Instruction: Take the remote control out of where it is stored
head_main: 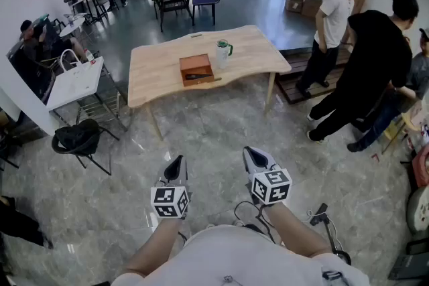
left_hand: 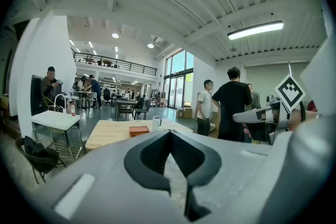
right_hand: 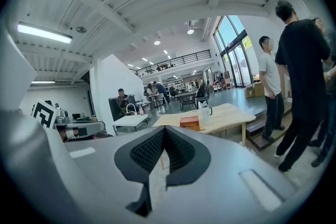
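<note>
1. The left tool (head_main: 177, 161) is held out in front of the body, with its jaws closed and nothing in them
2. The right tool (head_main: 255, 154) is near it, also closed and empty
3. Both tools point forward and tip down a little
4. The left arm (head_main: 151, 254) and the right arm (head_main: 298, 234) are bare and reach forward

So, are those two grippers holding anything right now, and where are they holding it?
Nothing is held. The left gripper and right gripper both have their jaws together and empty, well short of the wooden box on the table.
</note>
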Demonstrator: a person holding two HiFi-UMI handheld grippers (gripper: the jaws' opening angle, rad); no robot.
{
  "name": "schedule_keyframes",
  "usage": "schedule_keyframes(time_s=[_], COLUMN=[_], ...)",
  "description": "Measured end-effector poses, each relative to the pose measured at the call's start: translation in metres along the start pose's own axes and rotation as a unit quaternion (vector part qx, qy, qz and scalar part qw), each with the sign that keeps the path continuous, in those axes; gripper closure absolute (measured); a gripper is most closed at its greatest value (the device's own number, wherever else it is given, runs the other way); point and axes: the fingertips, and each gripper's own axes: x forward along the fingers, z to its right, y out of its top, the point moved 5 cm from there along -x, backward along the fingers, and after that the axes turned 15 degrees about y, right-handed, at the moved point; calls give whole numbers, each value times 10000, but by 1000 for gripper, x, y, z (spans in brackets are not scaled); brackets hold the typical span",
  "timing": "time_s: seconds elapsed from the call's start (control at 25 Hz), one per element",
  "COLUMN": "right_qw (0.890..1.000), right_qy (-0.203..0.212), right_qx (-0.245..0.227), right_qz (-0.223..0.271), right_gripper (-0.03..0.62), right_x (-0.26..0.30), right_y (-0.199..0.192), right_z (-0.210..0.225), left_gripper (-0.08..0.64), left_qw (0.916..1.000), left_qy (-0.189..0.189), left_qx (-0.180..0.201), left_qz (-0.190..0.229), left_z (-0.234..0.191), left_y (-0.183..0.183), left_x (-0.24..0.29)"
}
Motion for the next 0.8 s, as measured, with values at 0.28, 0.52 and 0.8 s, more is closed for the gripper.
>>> schedule_keyframes(time_s=[0.28,0.52,0.8], right_qw=[10000,10000,9999], right_qy=[9,-55,-138], right_qx=[-46,-49,-74], right_qz=[-32,-52,-25], right_gripper=[566,566,565], right_x=[10,16,32], right_y=[0,-1,-4], right_z=[-10,-18,-32], left_gripper=[560,560,560], left_qw=[10000,9999,9999], left_qy=[-12,-27,11], left_qx=[-34,-67,-109], left_qz=[-30,-81,-67], left_z=[-12,-24,-48], left_y=[0,-2,-3], left_x=[-1,-4,-5])
